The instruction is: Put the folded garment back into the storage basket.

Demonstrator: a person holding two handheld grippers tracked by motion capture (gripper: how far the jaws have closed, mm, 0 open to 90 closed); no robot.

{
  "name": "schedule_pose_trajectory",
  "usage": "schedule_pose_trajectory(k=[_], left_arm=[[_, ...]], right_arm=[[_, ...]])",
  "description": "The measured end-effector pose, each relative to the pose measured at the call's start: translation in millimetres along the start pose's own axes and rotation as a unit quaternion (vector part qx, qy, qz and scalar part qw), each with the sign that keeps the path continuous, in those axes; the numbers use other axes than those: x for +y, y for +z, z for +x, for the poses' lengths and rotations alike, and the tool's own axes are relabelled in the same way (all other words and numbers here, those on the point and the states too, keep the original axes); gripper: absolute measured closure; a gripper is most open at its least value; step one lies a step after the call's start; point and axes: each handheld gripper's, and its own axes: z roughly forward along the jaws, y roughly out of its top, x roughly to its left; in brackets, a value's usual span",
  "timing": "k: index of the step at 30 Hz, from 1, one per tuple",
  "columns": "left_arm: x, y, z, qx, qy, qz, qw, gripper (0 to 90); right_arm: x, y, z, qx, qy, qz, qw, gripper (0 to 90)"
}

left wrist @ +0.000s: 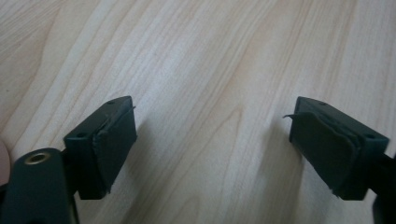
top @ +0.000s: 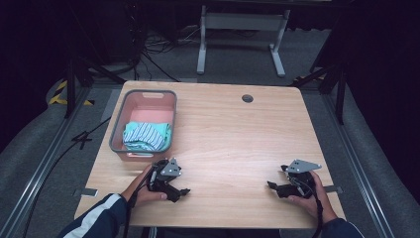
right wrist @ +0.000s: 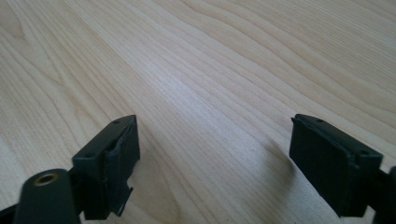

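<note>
The folded striped cloth (top: 146, 136) is seen in the high view lying inside the grey basket (top: 117, 124), in the half of the basket nearer the person. The basket stands on the counter (top: 237, 134) at its far left part.

The left claw (top: 182, 191) is held low over the near edge of the counter, with the basket just ahead of it and slightly to its left. The right claw (top: 271, 185) is held at the near right, well apart from the basket, which lies far across to its left and ahead. The left claw is therefore judged the nearer one for any reach toward the cloth.

Both claws are pointed inward across the counter, toward each other, so neither is aimed at the basket. A turn of the left claw toward the far side is judged necessary before an approach.

The long axis of the basket runs away from the person. The cloth is laid roughly across that axis.

In the left gripper view, the left claw (left wrist: 212, 140) is released, jaws wide apart, with bare wood between them. In the right gripper view, the right claw (right wrist: 215, 149) is likewise released and nothing is grasped.
</note>
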Motion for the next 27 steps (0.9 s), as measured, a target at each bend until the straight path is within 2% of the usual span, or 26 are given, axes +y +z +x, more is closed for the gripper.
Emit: schedule_pose_trajectory(k=[3,5,11,18,27], left_arm=[[-0.9,1.8,-1.0,-0.001,-0.002,-0.009,1.0000,12.5],[-2.0,3.5,-2.2,-0.001,-0.006,-0.020,0.9998,11.8],[-2.1,2.9,-1.9,0.000,-0.003,-0.017,0.9999,11.7],[-2.0,3.7,-2.5,-0.001,-0.008,-0.019,0.9998,11.4],[-1.1,4.2,-1.2,-0.001,0.000,-0.016,0.9999,9.9]], right_arm=[[-3.9,0.4,-3.7,0.007,0.021,-0.007,0.9997,14.9],[-4.3,-0.1,-3.8,0.007,0.022,-0.006,0.9997,15.0],[-4.5,-0.2,-3.3,0.004,0.024,-0.007,0.9997,15.0],[-4.5,-0.2,-2.5,0.001,0.027,-0.007,0.9996,15.0],[-4.6,-0.2,-3.1,0.002,0.025,-0.007,0.9997,15.0]])
